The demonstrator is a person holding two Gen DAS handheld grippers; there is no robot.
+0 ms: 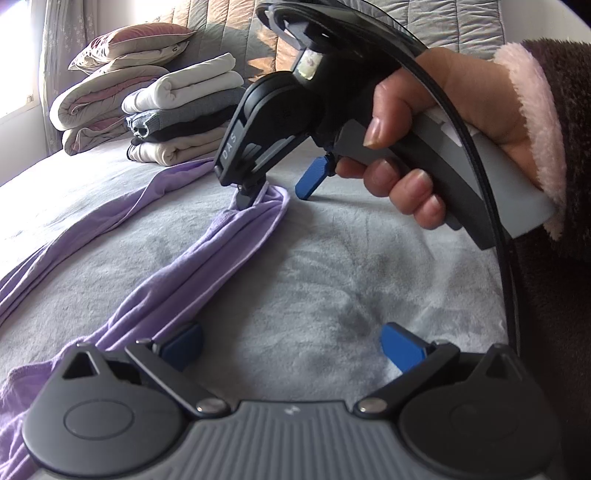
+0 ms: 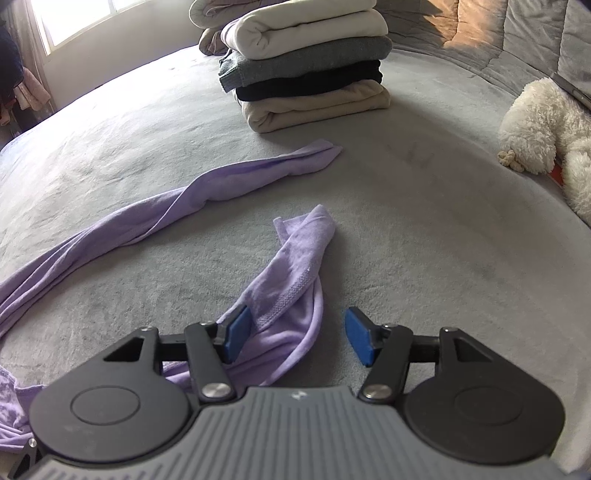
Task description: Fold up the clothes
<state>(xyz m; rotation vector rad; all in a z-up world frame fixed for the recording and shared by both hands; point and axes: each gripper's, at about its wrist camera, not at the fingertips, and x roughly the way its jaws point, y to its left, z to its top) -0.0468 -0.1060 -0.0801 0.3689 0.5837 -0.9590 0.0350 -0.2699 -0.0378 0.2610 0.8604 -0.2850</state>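
Right wrist view: right gripper (image 2: pixel 295 338) stands open around a twisted purple garment (image 2: pixel 291 295) on the bed (image 2: pixel 424 229); left gripper (image 1: pixel 291 349) open, empty. Closing now could pinch bedcover too.

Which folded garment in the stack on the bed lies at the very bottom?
The beige folded garment lies at the bottom, directly on the grey bedspread. The black, grey and white ones rest above it.
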